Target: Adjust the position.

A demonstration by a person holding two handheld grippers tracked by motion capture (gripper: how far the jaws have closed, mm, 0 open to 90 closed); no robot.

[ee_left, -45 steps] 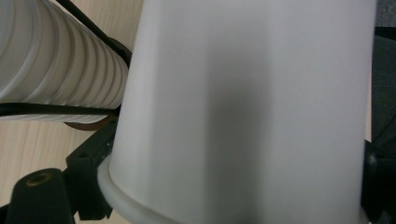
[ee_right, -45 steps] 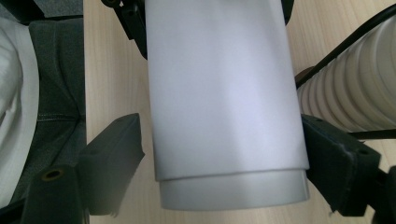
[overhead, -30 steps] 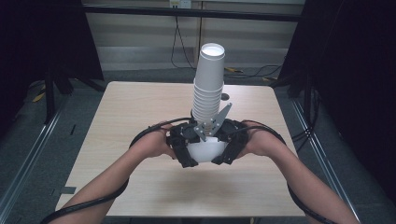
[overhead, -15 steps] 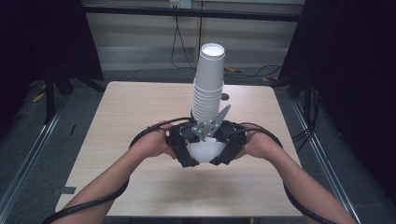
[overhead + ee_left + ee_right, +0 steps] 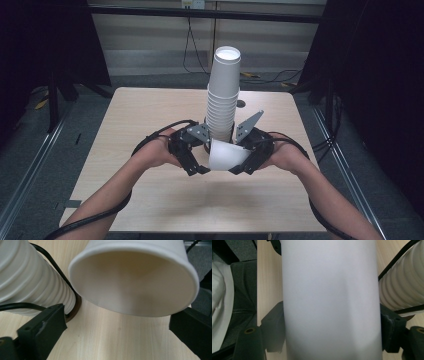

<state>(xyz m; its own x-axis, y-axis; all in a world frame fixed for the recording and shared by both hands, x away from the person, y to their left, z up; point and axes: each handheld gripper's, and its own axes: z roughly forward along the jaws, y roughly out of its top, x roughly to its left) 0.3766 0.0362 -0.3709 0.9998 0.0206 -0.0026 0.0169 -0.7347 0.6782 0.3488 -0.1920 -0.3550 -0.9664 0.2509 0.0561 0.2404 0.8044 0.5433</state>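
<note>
One cup [image 5: 226,155] pulled off the stack [image 5: 223,100], clamped across its body between right gripper [image 5: 240,167] jaws. Left gripper [image 5: 199,170] jaws just opened wide, cup mouth before them, untouched. Left: setting cup on table [image 5: 150,200].

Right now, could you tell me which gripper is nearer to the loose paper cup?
Right. The right gripper has its jaws clamped on the loose cup; the left gripper sits at the cup's mouth, jaws just opened and apart from its rim.
</note>
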